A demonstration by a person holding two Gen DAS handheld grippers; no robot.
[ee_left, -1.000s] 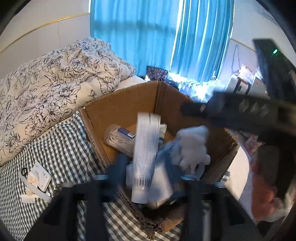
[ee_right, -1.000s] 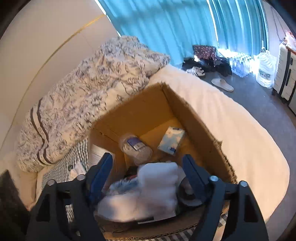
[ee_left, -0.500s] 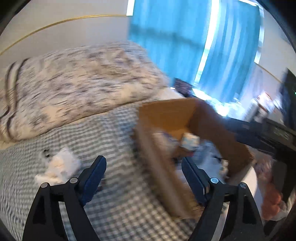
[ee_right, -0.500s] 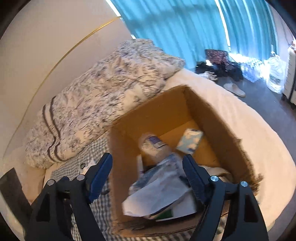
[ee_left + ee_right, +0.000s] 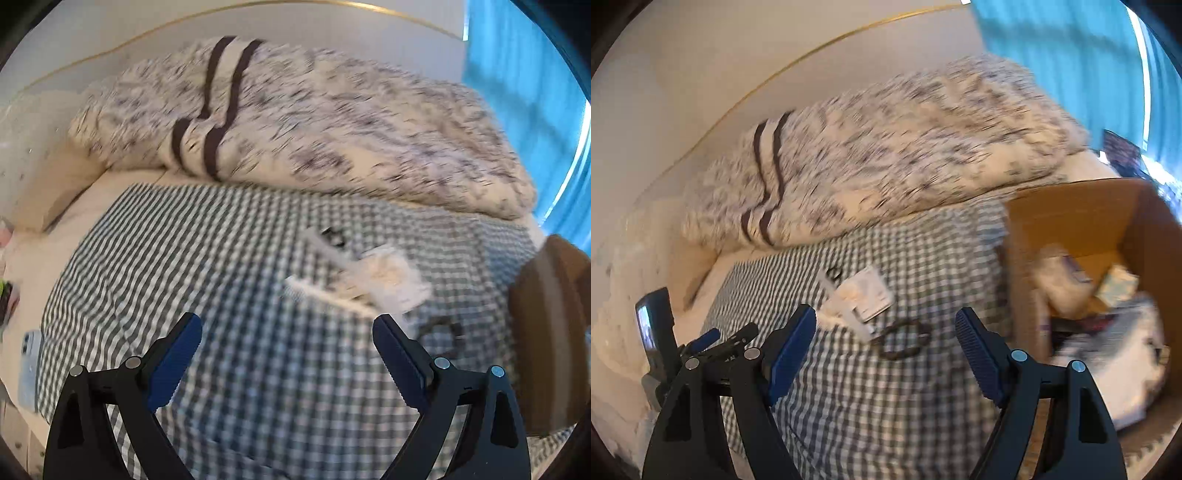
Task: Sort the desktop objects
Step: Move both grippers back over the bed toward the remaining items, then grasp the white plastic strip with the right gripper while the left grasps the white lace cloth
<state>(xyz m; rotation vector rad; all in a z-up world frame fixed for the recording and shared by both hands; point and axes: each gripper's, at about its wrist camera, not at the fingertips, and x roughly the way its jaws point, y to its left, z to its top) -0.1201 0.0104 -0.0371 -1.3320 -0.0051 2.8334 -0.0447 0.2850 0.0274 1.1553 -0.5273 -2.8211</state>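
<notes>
Checked cloth is covering the bed [image 5: 229,258] under the left tool [image 5: 287,345], which is hovering spread and empty; white packets [image 5: 384,280] are lying just ahead. From the right tool [image 5: 885,341], also spread and empty, a dark loop [image 5: 903,338] is lying ahead, while the cardboard box [image 5: 1071,218] on its right is already holding several items.

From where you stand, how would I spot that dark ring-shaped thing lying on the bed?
Find the checked cloth spread over the bed, with the cardboard box at its right edge. Left of the box lies a small heap of white items. The dark loop lies just in front of that heap, nearer the camera: the only dark, ring-shaped thing beside those pale, flat ones.
</notes>
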